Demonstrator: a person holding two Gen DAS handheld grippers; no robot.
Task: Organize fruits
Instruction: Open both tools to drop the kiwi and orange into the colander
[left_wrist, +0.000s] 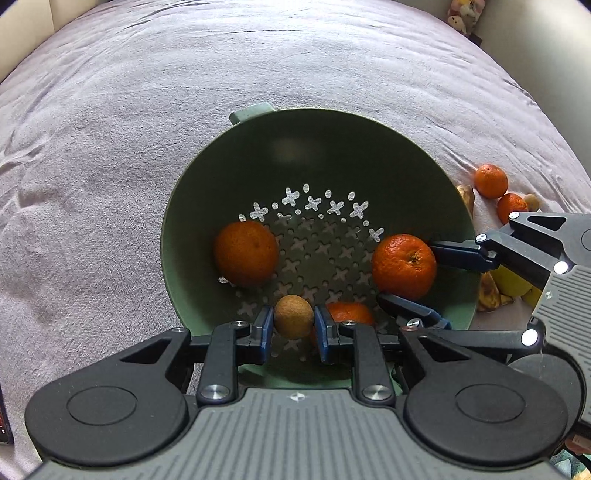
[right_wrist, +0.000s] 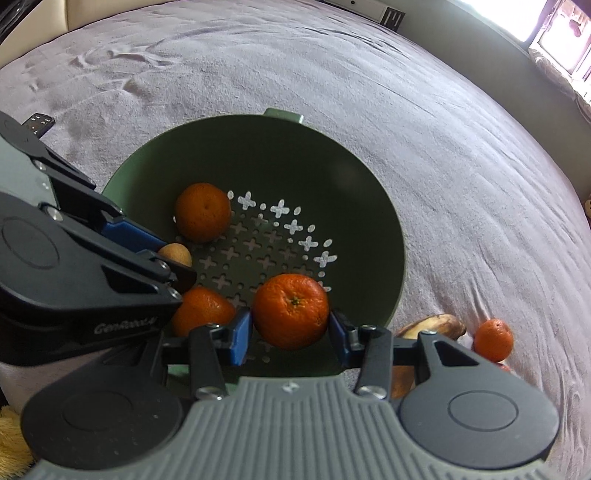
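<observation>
A green colander (left_wrist: 258, 155) (right_wrist: 362, 177) rests on a pale bedspread. Over its near rim my left gripper (left_wrist: 293, 322) is shut on a small round brown fruit (left_wrist: 293, 316) (right_wrist: 177, 254). My right gripper (right_wrist: 291, 325) (left_wrist: 410, 273) is shut on a mandarin (right_wrist: 291, 311) (left_wrist: 403, 266) just above the colander's floor. One mandarin (left_wrist: 246, 253) (right_wrist: 203, 212) lies loose inside at the left. Another mandarin (left_wrist: 349, 313) (right_wrist: 202, 310) lies by the near wall, partly hidden by fingers.
Outside the colander's right side lie two mandarins (left_wrist: 490, 181) (left_wrist: 510, 207), browned banana (left_wrist: 489, 291) (right_wrist: 432, 326), a yellow fruit (left_wrist: 511, 282) and a small brown fruit (left_wrist: 532, 201). One loose mandarin (right_wrist: 493, 339) shows in the right wrist view. A dark remote (right_wrist: 37, 123) lies far left.
</observation>
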